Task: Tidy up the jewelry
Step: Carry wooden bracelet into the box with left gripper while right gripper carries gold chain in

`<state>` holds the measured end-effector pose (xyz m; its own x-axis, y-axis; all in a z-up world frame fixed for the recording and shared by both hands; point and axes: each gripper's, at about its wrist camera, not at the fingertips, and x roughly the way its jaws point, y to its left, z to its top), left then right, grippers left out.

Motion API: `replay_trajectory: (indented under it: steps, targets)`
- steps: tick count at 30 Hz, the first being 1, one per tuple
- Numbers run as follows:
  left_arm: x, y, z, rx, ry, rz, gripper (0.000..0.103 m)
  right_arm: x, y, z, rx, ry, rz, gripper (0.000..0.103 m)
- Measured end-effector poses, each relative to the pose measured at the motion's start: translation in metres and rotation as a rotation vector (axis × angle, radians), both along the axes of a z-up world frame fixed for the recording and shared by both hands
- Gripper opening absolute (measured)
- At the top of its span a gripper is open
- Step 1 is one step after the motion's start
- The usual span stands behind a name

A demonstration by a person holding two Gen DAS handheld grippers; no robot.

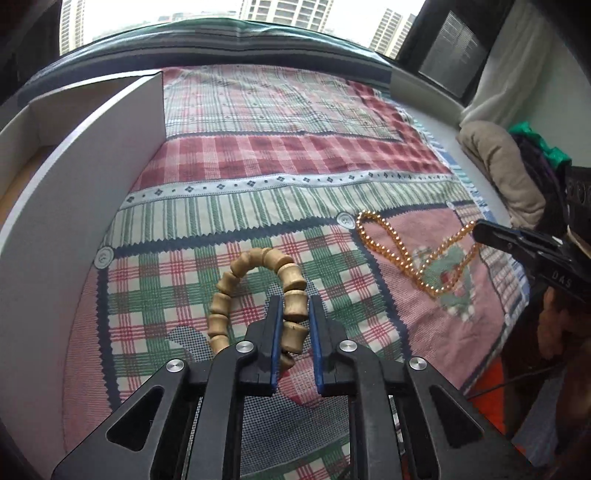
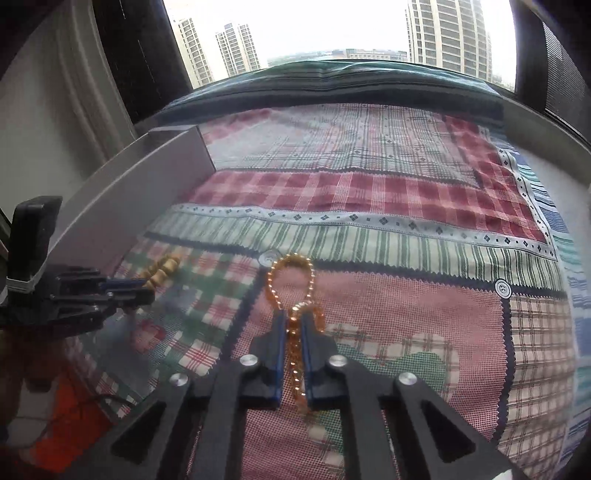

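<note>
On a patchwork plaid bedspread (image 1: 280, 155) beside a white box (image 1: 74, 192), the left gripper (image 1: 295, 314) clamps a wooden bead bracelet (image 1: 236, 280). In the right view, the right gripper (image 2: 293, 325) pinches an amber bead necklace (image 2: 291, 273) below a window (image 2: 314, 29) showing towers.

Setting was a home bedroom, high-rise flat. Ahead of both grippers lay a bed under a patchwork bedsheet (image 1: 280, 155); beyond it, a window (image 2: 325, 29) showed apartment towers. Folded clothes (image 1: 506, 166) sat right.
</note>
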<state>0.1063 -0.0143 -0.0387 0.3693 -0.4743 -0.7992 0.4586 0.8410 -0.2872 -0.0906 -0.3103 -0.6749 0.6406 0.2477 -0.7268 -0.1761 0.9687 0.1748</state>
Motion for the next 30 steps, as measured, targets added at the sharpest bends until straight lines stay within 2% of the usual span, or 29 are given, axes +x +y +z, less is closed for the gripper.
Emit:
replay_trajectory:
  steps: [3, 7, 13, 18, 23, 30]
  targets:
    - [-0.004, 0.025, 0.032, -0.085, -0.006, 0.063, 0.012, -0.011, -0.004, 0.038, 0.06, -0.057, 0.016, 0.008]
    - [-0.013, 0.059, 0.07, -0.156, -0.018, 0.138, 0.012, -0.017, 0.003, 0.083, 0.111, -0.132, 0.058, 0.008]
    - [-0.029, 0.123, 0.121, -0.22, -0.064, 0.26, 0.012, -0.015, 0.035, 0.145, 0.135, -0.26, 0.153, 0.008]
    - [-0.046, 0.188, 0.148, -0.229, -0.114, 0.404, 0.012, -0.002, 0.074, 0.188, 0.141, -0.35, 0.253, 0.008]
    - [-0.043, 0.243, 0.149, -0.142, -0.148, 0.56, 0.012, 0.019, 0.128, 0.211, 0.144, -0.378, 0.363, 0.008]
    - [-0.019, 0.306, 0.109, -0.05, -0.1, 0.743, 0.012, 0.057, 0.22, 0.226, 0.157, -0.375, 0.497, 0.008]
